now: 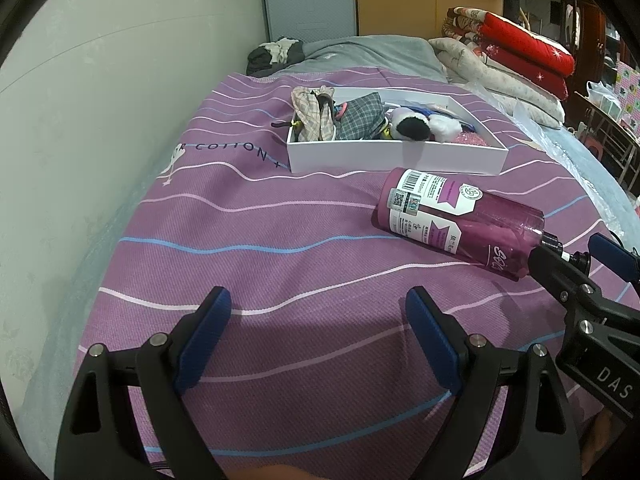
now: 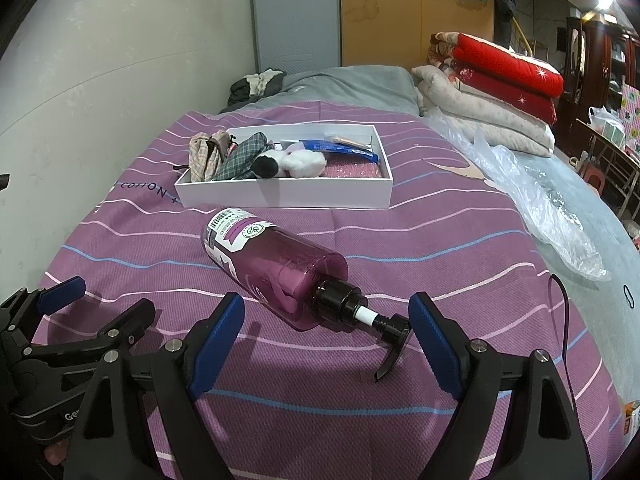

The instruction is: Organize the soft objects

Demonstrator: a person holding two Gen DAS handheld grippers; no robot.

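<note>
Both grippers' jaws released, empty: left gripper (image 1: 318, 312) over purple striped bedsheet (image 1: 280, 248), right gripper (image 2: 326, 318) flanking toppled magenta plastic pump bottle (image 2: 276, 264). Plush toys and cloths (image 2: 256, 156) inside white cardboard box (image 2: 280, 194) beyond.

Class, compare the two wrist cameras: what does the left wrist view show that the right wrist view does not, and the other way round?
Only the left wrist view: the whole "COTTON" lettering printed on the cover, and the open left gripper from behind.

Only the right wrist view: the black pump nozzle of the bottle, a crumpled clear plastic bag, and a thin dark cable.

Both: the purple striped bedcover, the shallow white box of soft items, the magenta pump bottle lying on its side, and folded red quilts.
</note>
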